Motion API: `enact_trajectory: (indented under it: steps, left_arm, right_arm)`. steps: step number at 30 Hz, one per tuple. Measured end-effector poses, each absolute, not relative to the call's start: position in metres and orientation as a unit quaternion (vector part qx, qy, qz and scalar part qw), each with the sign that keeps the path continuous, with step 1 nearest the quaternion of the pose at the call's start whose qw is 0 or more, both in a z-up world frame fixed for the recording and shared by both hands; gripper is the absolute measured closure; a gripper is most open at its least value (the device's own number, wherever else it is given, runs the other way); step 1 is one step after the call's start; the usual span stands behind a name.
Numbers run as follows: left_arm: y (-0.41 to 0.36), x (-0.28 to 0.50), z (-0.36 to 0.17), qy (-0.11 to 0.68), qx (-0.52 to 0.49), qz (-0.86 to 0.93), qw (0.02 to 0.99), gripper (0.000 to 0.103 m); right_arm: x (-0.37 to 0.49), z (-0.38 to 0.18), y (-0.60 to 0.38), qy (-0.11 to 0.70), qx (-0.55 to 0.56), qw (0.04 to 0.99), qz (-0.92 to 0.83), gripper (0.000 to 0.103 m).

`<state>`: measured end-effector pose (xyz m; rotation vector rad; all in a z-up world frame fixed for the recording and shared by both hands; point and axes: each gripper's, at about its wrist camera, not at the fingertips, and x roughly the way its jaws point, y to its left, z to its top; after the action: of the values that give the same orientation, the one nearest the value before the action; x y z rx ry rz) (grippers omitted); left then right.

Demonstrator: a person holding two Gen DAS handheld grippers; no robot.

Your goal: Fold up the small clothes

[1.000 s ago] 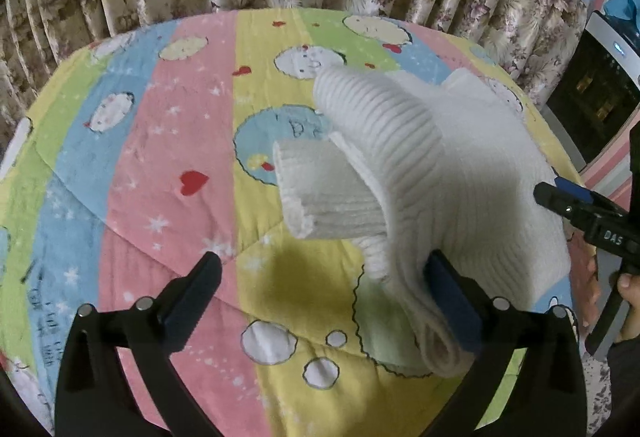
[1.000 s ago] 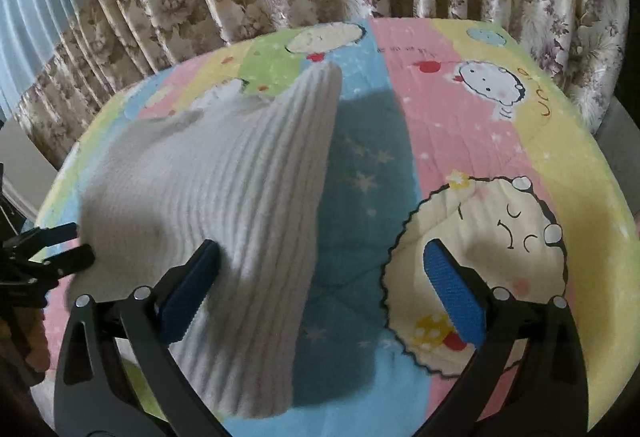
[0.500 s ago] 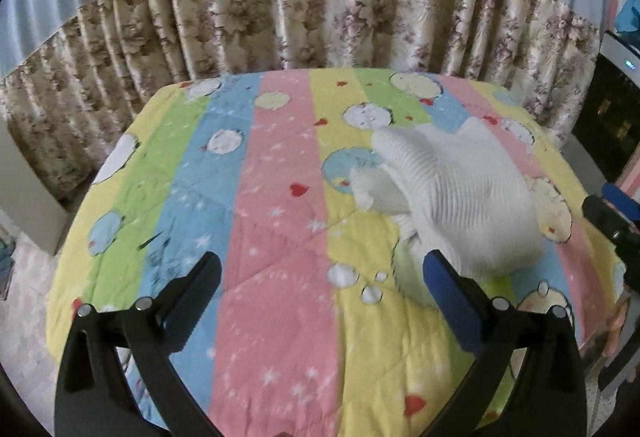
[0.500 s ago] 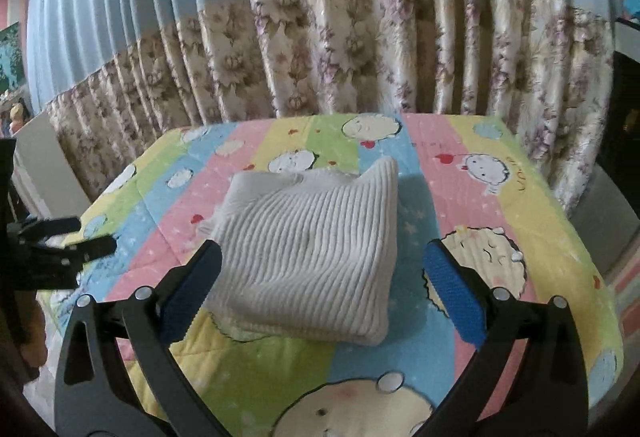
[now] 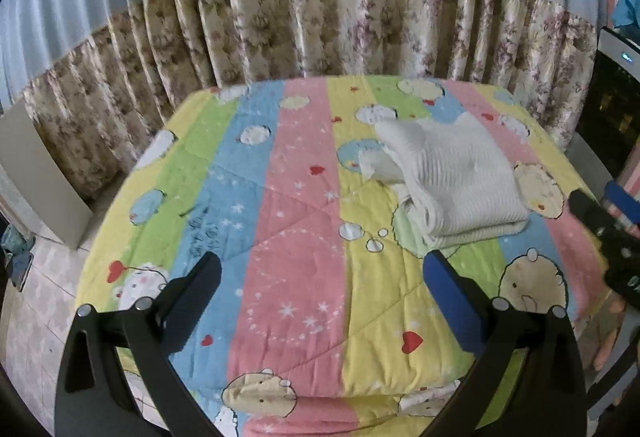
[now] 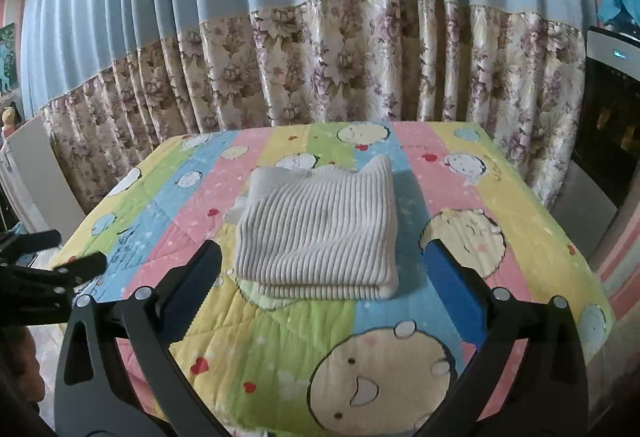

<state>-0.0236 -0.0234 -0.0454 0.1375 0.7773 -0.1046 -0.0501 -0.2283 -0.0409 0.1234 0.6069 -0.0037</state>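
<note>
No container appears in either view.

The white ribbed knit garment [image 6: 320, 233] lies folded into a compact rectangular stack with several layers showing along its near edge. A loose piece, a sleeve or cuff, sticks out at its far-left corner [image 5: 370, 163]. The ribs run near to far across the top layer. The garment rests flat on the striped cartoon-print quilt [image 5: 288, 229], right of the quilt's centre line in the left wrist view, and nothing touches it.

The left claw [image 5: 320, 285] hangs above the near part of the quilt with its jaws spread wide and nothing between them. The right claw [image 6: 320, 277] is likewise spread wide and empty, positioned just near of the garment's folded edge without contact. Both claws have black arms and blue pads.

The quilt carries pink, yellow, green and blue stripes with round cartoon faces, hearts and stars, and it covers a raised flat surface. Behind it hangs a pleated curtain [image 6: 320, 37], blue above and floral beige below. A dark appliance [image 6: 612, 109] stands at the right.
</note>
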Motion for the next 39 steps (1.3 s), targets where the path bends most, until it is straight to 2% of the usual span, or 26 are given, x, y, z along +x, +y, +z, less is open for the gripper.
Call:
enact_trajectory:
  steps: [17, 39]
  left_arm:
    - [-0.018, -0.074, 0.008, 0.285, 0.073, -0.003, 0.956, 0.002]
    - [0.002, -0.085, 0.028, 0.252, 0.052, 0.021, 0.966, 0.002]
  right_arm:
    - [-0.094, 0.0, -0.215, 0.272, 0.062, 0.96, 0.005, 0.003]
    - [-0.106, 0.021, -0.208, 0.236, 0.049, 0.971, -0.011, 0.003]
